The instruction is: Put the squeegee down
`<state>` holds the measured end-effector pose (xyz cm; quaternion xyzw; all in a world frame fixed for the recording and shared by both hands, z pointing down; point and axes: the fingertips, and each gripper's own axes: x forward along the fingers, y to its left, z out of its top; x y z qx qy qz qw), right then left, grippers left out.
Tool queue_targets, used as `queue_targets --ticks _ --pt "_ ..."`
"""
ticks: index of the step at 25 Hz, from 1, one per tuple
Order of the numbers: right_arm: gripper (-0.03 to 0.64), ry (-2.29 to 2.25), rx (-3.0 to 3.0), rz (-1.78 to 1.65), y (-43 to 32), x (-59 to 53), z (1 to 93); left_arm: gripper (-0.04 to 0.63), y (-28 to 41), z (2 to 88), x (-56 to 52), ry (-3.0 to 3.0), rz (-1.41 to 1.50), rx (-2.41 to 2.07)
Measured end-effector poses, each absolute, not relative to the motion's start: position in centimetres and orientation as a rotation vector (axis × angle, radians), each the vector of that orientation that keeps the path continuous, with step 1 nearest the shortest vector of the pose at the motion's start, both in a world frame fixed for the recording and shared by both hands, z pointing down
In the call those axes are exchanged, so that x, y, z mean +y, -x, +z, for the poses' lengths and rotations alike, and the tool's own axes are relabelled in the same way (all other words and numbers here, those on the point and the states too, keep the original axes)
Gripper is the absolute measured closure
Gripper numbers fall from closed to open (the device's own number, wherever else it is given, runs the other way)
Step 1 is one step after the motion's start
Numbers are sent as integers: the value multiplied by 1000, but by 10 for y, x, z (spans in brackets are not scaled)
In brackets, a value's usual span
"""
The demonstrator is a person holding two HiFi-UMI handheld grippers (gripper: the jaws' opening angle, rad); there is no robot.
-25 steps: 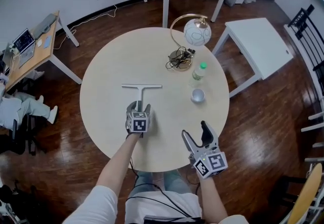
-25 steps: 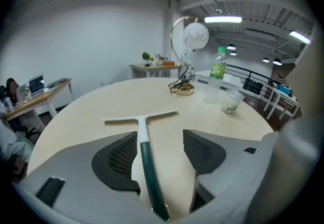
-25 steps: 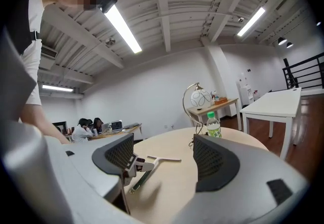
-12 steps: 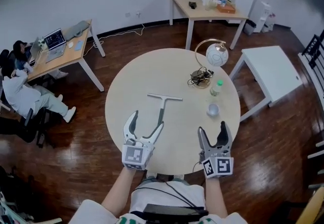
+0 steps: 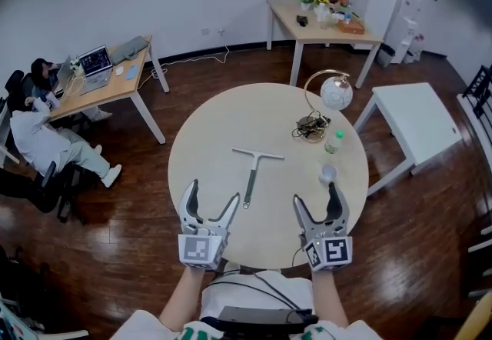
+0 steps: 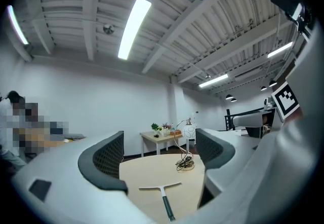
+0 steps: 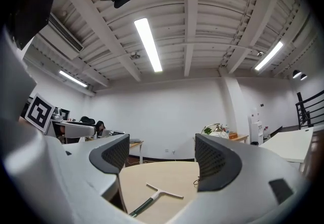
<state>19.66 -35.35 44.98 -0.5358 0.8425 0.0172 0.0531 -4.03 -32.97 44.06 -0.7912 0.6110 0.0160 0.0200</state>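
Observation:
The squeegee [image 5: 252, 173] lies flat on the round beige table [image 5: 215, 131], its crossbar away from me and its dark handle pointing toward me. It lies free, with no gripper touching it. My left gripper [image 5: 211, 194] hangs above the table's near edge, short of the handle's end; its jaws are opening, with nothing between them. In the left gripper view the squeegee [image 6: 163, 192] shows low between the jaws, well ahead of them. My right gripper [image 5: 315, 196] is open and empty at the near right edge. The squeegee [image 7: 152, 195] lies ahead of it, to the left.
A globe lamp [image 5: 327, 100] with a tangled cord, a bottle [image 5: 333, 141] and a small cup [image 5: 328, 174] stand on the table's right side. A white side table [image 5: 419, 127] is at the right. A desk [image 5: 323, 23] stands at the back; a person [image 5: 38, 138] sits at the left desk [image 5: 100, 77].
My left gripper let go of the squeegee's handle, opened wide, rose and drew back toward me. The right gripper rose too. The squeegee stays on the table.

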Motion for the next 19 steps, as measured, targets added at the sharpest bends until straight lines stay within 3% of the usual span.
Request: queue_targets --ticks 19 --pt "186 1696 2539 33 -194 -354 456 167 46 439 -333 2442 56 1901"
